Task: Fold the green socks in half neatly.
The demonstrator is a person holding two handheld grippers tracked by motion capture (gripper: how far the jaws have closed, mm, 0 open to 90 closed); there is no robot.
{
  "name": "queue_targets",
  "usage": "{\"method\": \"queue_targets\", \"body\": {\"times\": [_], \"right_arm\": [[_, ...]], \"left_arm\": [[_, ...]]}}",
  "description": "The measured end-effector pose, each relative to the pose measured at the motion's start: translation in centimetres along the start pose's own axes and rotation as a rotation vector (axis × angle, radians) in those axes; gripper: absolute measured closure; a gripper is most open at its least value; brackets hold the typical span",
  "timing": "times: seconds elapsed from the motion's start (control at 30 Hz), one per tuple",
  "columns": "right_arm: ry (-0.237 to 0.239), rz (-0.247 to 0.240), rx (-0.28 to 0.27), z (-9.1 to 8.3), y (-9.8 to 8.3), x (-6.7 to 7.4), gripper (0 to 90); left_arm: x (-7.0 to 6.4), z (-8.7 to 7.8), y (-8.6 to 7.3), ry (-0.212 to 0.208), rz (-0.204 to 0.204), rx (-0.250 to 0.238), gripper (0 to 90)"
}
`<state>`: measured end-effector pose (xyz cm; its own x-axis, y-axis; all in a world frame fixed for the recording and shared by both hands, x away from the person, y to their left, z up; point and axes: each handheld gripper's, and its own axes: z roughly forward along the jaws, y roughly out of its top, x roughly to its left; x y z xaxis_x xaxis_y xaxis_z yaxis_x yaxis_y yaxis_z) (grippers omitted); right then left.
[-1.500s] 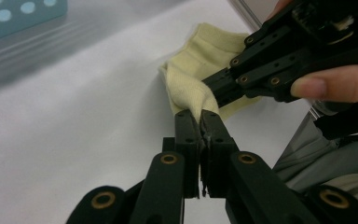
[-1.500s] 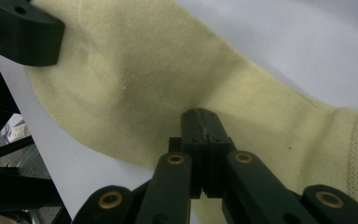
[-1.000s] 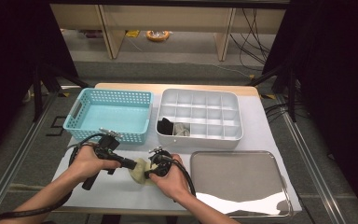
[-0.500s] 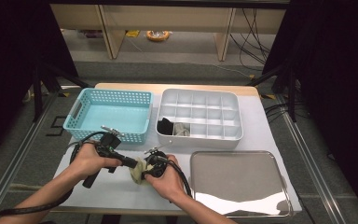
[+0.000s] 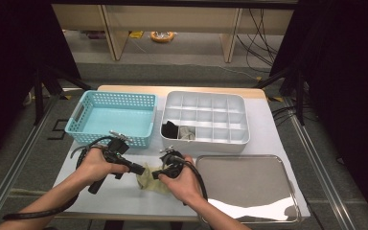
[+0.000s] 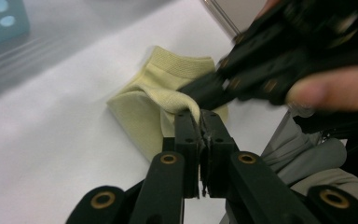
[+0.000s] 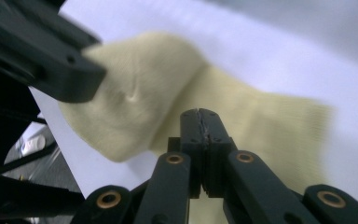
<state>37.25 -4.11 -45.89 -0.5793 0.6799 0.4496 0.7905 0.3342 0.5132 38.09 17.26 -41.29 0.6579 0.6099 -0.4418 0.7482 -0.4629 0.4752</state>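
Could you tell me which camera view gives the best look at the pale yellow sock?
The left gripper view: the sock lies unblurred with its ribbed cuff visible. The right gripper view shows it close but blurred. In the high view it is small, partly covered by hands.

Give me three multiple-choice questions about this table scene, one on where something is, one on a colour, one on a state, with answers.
1. Where does the sock lie?
A. in the basket
B. on the table in front of the basket
C. on the tray

2. What colour is the basket?
A. light blue
B. red
C. black

3. How is the left gripper?
A. wide open
B. shut on the sock
C. lying in the tray

Answers:
1 B, it lies on the white table.
2 A, its walls are light blue.
3 B, its jaws pinch a fold of sock.
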Motion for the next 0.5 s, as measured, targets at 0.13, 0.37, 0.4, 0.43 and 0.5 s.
{"method": "queue_targets", "body": {"times": [0.13,0.37,0.4,0.43,0.5], "right_arm": [[-0.026,0.000,-0.052,-2.5,-0.3,-1.6,88.9],[-0.048,0.046,-0.083,-4.6,-1.3,-3.2,88.4],[-0.055,0.048,-0.090,-4.6,-1.5,-3.4,88.3],[-0.055,0.045,-0.095,-4.7,-1.6,-3.4,88.3],[-0.047,0.049,-0.091,-4.7,-1.7,-3.5,88.1]], "left_arm": [[-0.5,0.6,0.4,0.001,0.010,0.021,86.1],[-0.9,1.8,1.1,0.010,0.053,0.086,86.0],[-0.9,1.9,1.1,0.012,0.050,0.089,85.9],[-1.0,2.1,1.3,0.021,0.057,0.096,85.8],[-1.0,2.4,1.4,0.022,0.078,0.108,85.6]]}}
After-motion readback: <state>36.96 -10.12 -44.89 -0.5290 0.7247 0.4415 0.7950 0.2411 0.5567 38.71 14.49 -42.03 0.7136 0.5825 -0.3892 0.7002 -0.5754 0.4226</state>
